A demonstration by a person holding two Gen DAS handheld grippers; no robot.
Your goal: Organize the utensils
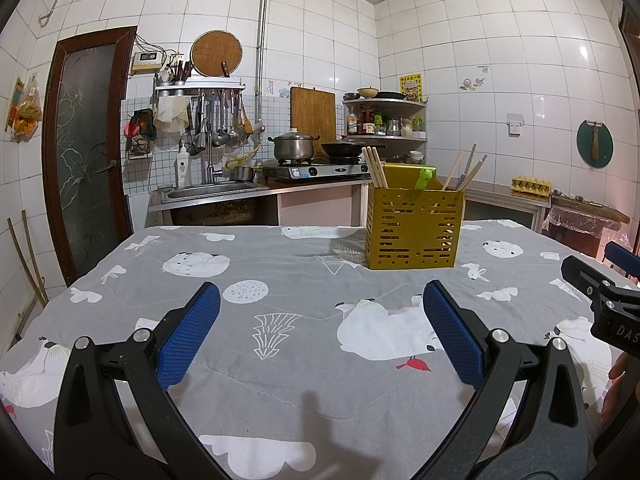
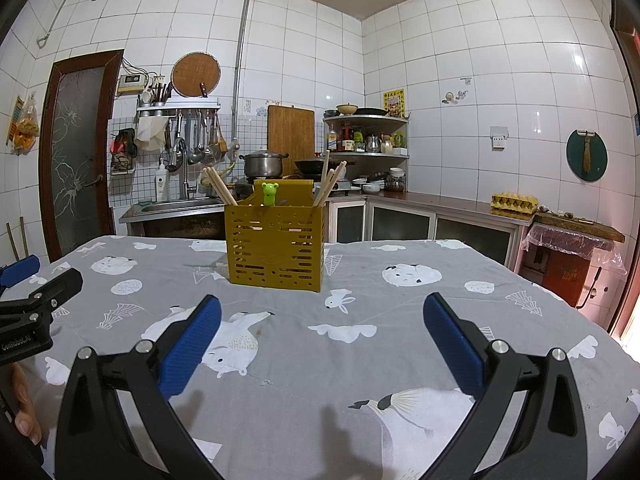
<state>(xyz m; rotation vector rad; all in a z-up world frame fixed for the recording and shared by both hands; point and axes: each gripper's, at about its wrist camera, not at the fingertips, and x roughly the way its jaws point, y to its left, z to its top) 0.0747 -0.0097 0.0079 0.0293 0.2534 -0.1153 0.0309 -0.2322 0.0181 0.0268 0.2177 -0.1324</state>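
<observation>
One yellow holder [image 2: 275, 246] was placed near the table's [image 2: 400, 360] far edge, containing chopsticks [image 2: 218, 186] and one green frog utensil [image 2: 269, 195]. Both left gripper [image 1: 320, 332] and right gripper [image 2: 322, 332] were held wide open, empty.

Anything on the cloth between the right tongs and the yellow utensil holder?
No: in the right wrist view, only bare patterned tablecloth lies between the open right tongs and the yellow utensil holder.
</observation>
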